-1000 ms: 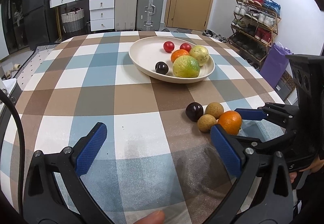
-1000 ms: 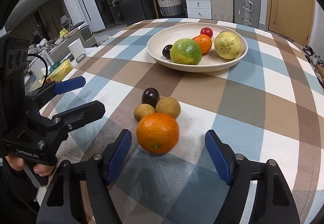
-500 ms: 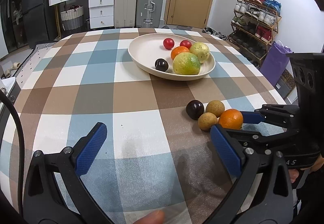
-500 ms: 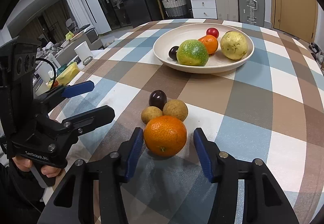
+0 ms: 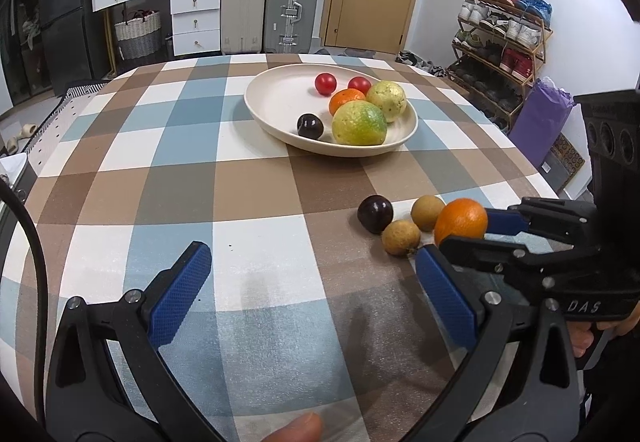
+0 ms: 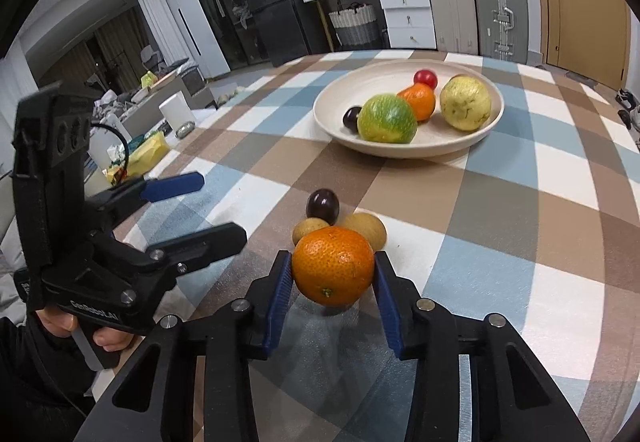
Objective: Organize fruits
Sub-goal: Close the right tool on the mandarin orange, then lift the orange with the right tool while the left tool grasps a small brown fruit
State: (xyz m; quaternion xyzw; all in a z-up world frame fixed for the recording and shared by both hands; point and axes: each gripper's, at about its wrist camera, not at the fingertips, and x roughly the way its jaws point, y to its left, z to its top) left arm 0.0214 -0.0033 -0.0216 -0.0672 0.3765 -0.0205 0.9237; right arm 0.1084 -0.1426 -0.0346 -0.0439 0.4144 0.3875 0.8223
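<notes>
While stem-scar faces camera, orange (image 6: 333,265) round.

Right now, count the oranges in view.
2: one orange on the table between the closing right tongs, one orange in the bowl. Others may hide behind fruit.

L wrist: low, faces plate (image 5: 256,110) | R wrist: close, same | shared: tabletop (image 6: 520,202)

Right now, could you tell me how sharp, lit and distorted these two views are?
Left wrist view: sharp, evenly lit; fisheye bows the checked tablecloth, black corners. Right wrist view: orange between the closing right gripper crisp, soft shadow beneath; plate slightly softer.
</notes>
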